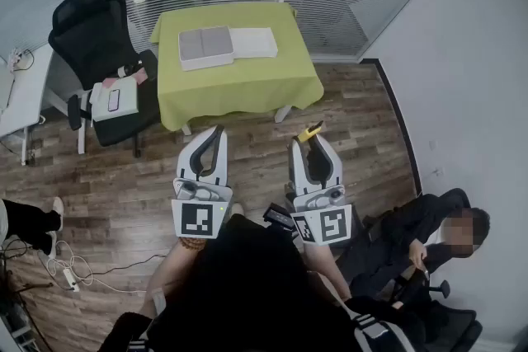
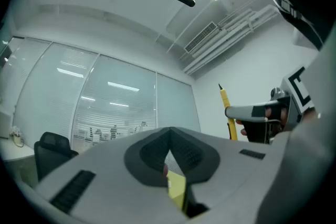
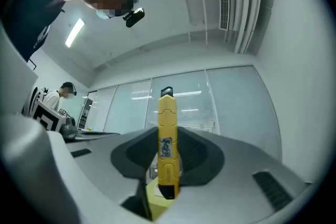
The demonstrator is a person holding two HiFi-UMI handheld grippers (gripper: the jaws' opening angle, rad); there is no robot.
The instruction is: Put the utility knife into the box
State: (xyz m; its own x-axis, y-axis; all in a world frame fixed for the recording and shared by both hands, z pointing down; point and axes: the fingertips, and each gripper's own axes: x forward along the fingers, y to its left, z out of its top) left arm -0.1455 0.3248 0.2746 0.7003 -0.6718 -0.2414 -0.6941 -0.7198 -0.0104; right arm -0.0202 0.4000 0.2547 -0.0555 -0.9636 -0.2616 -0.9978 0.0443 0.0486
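Right gripper [image 1: 310, 141] is clamping the yellow plastic utility knife [image 3: 167, 144], which is standing upright between its jaws.
Left gripper [image 1: 216, 132] is holding its jaws together, empty. Both are hovering over the wood floor [image 1: 124, 177], well apart from the flat grey box [image 1: 205, 47] on the lime-green-clothed table [image 1: 239, 91].

Only the tip of the knife [image 1: 311, 130] clears the right gripper [image 1: 310, 143] from above, the rest buried between its clamped jaws. On the table [image 1: 247, 91], the box [image 1: 206, 46] is too small to read inside — likewise the clutter on the chair [image 1: 115, 99].
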